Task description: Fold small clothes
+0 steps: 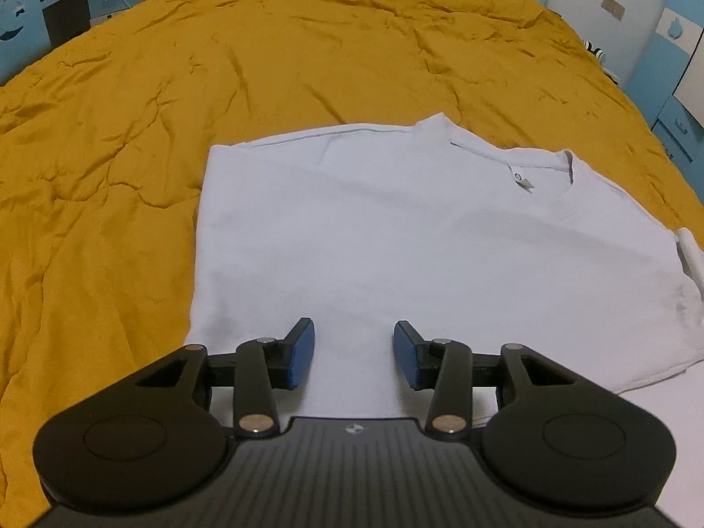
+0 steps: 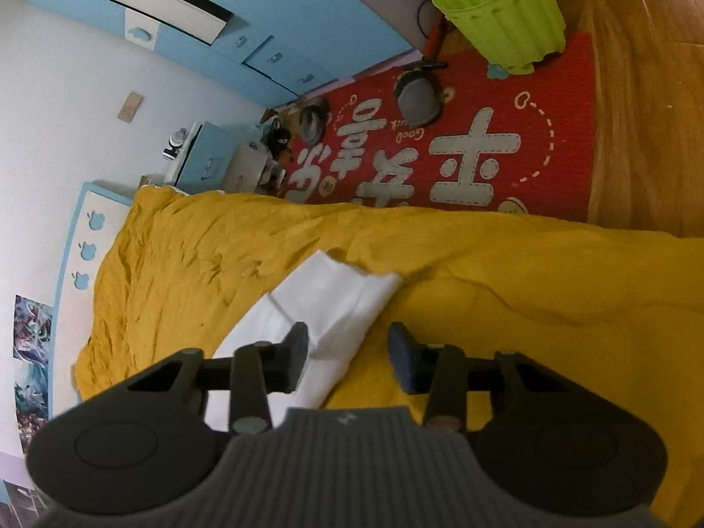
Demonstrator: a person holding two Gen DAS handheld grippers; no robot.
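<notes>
A white T-shirt [image 1: 396, 242] lies flat on the mustard-yellow bedspread [image 1: 132, 132]. Its collar and label [image 1: 550, 185] are at the far right, and its left side is folded to a straight edge. My left gripper [image 1: 354, 330] hovers over the near part of the shirt, jaws apart, with nothing between the blue pads [image 1: 303, 352]. In the right wrist view a folded white part of the shirt [image 2: 334, 303] lies on the bedspread [image 2: 528, 286]. My right gripper [image 2: 347, 334] is above it with jaws apart; one finger overlaps the cloth's edge, and no pad presses on it.
Beyond the bed's edge are a red floor mat [image 2: 484, 132], a green bin [image 2: 501, 9], shoes, a blue nightstand [image 2: 211, 158] and blue cabinets [image 2: 264, 22]. The blue-and-white headboard [image 2: 83, 237] stands at the left. Wrinkled bedspread stretches beyond the shirt.
</notes>
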